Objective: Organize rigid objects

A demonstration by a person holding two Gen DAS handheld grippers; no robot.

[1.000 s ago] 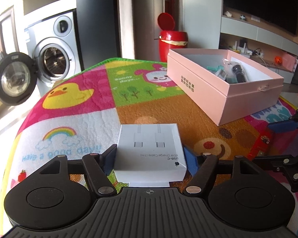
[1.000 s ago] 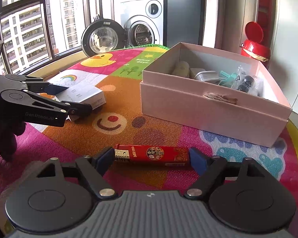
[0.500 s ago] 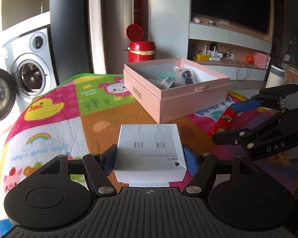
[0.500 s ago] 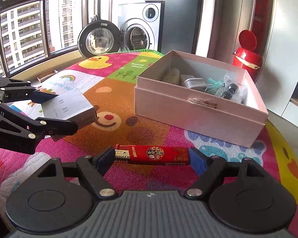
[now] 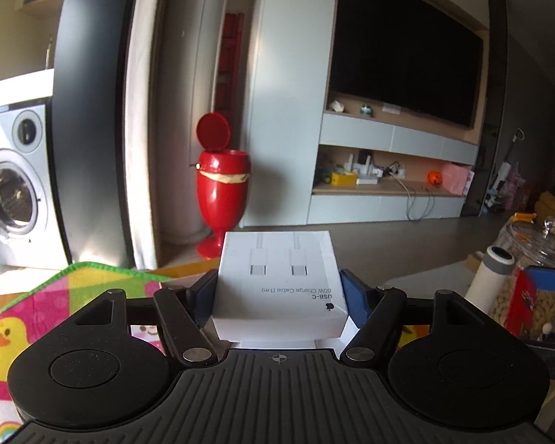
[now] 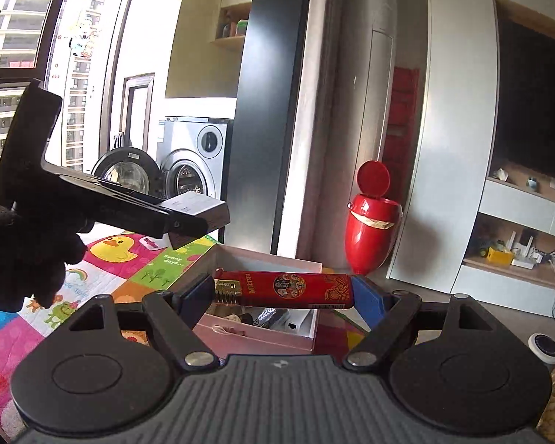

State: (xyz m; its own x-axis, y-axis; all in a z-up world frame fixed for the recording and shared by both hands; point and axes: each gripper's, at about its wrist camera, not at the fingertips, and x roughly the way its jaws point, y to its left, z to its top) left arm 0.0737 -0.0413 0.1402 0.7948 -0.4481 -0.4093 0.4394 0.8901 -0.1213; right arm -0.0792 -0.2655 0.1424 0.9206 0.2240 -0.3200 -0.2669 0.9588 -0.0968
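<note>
My left gripper (image 5: 279,290) is shut on a white USB-C cable box (image 5: 277,281), held level and well above the colourful play mat (image 5: 37,310). In the right wrist view the same white box (image 6: 196,209) hangs high at the left in the left gripper (image 6: 174,218), carried by a dark-gloved hand (image 6: 22,255). My right gripper (image 6: 283,290) is shut on a red lighter (image 6: 283,290), gripped end to end and raised over the open pink box (image 6: 262,336). Several small items lie inside the pink box, partly hidden behind the lighter and the fingers.
A red pedal bin (image 6: 372,231) stands on the floor beyond the mat, beside a washing machine (image 6: 192,162) with its door open. At the right of the left wrist view stand a glass jar (image 5: 536,244) and a white bottle (image 5: 490,273). A TV unit fills the back wall.
Both grippers have risen from the mat with their loads and tipped upward. The white box left the mat. The lighter went up over the pink box. The views now show the room.
</note>
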